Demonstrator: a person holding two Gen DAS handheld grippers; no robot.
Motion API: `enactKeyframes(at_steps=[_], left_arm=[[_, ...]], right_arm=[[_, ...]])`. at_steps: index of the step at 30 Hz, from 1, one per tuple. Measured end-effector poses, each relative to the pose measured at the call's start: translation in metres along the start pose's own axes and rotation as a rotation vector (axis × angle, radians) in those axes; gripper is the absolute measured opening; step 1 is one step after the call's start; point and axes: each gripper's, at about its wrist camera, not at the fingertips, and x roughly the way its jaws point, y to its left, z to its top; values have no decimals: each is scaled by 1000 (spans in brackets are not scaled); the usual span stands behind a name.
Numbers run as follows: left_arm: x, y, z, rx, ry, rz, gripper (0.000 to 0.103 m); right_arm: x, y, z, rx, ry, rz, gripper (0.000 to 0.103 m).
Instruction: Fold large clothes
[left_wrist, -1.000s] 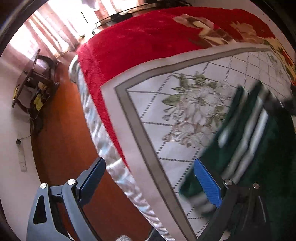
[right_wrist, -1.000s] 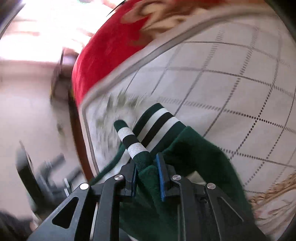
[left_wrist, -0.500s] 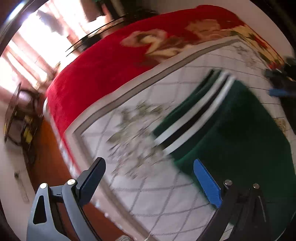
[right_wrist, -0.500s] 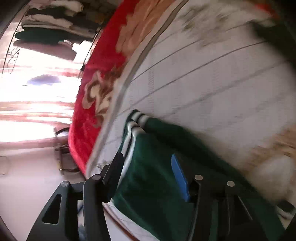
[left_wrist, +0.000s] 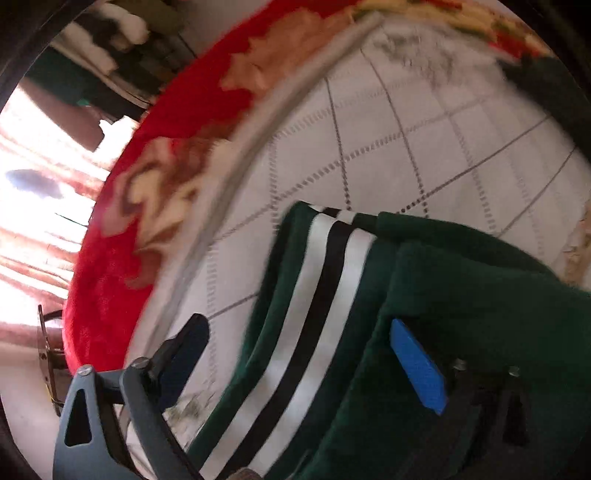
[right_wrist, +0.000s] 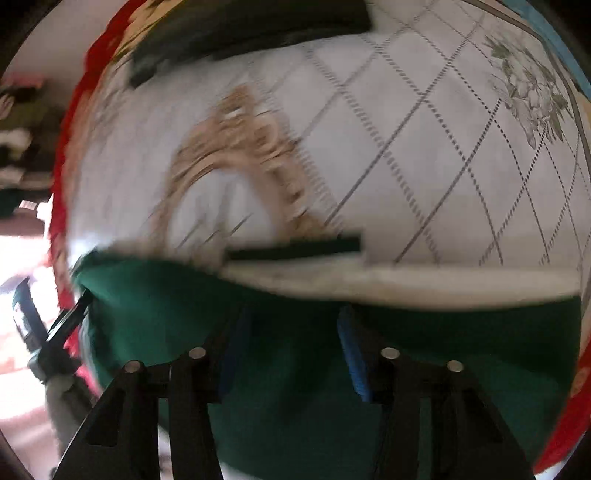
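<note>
One green garment (left_wrist: 461, 295), now refolded.

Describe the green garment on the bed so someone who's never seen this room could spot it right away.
Start at the bed, covered by a white quilt with a dotted diamond grid, bordered by a red floral blanket. On the quilt lies the dark green garment. Its white-and-black striped band sets it apart from the plainer dark clothing at the quilt's far edge.

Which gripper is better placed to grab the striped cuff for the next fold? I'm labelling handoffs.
Probably left. The left gripper is opening wide directly over the striped cuff. The right gripper, jaws closing, faces plain green fabric; no stripes show there.
</note>
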Motion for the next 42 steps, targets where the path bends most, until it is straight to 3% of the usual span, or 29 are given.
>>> enactKeyframes(at_steps=[2,3,6,7,8,11,13,16,18,19,20,21,24,25,26,28,30,32,34,37,39,42], left_arm=[[12,-5,5,10,19,-18,103],[10,-5,5,18,20,-11,103],[-10,-3,0,36,11,5,103],[-19,-3,-3,38,2,-2,103],[-32,-3,-7,40,-17,-10,103],[-69,-15,-19,58,-63,-43,103],[-90,-31,-26,67,-87,-75,103],[-108,-72,-36,114,-91,-130,103],[-106,-104,-43,166,-79,-131,103],[-102,-118,-45,190,-70,-136,103],[-97,-133,-47,214,-69,-132,103],[-92,-142,-50,235,-66,-121,103],[-73,-164,-59,298,-29,-99,103],[-68,-167,-63,305,-18,-102,103],[-65,-168,-65,306,-15,-109,103],[-67,-167,-69,300,-7,-108,103],[-74,-167,-71,300,-5,-84,103],[-87,-166,-71,292,-23,-81,103],[-105,-165,-75,265,-34,-109,103],[-127,-173,-82,245,-45,-158,103],[-134,-186,-89,261,-46,-178,103],[-129,-218,-106,322,-14,-180,103]], right_arm=[[18,-5,14,0,-65,-77,40],[25,-7,19,28,-43,-81,41],[-1,-9,25,70,-46,-9,41],[-24,-14,20,79,-68,33,46],[-41,-20,15,93,-82,55,58],[-102,-60,-11,150,-114,101,67],[-124,-85,-29,161,-128,65,73],[-113,-121,-42,147,-57,23,74],[-88,-142,-40,149,21,83,74],[-71,-147,-37,148,52,157,48],[-63,-148,-36,128,44,173,8],[-61,-145,-33,119,25,154,5],[-87,-151,-26,176,-139,255,5],[-92,-159,-23,203,-171,267,5],[-82,-168,-17,228,-148,235,5],[-60,-179,-9,258,-59,168,6],[-56,-187,-10,292,18,184,22],[-84,-191,-24,296,-13,204,48],[-118,-198,-56,311,-63,196,57],[-147,-219,-115,359,-90,167,63],[-147,-233,-155,403,-61,152,63],[-105,-250,-197,422,46,159,63]])
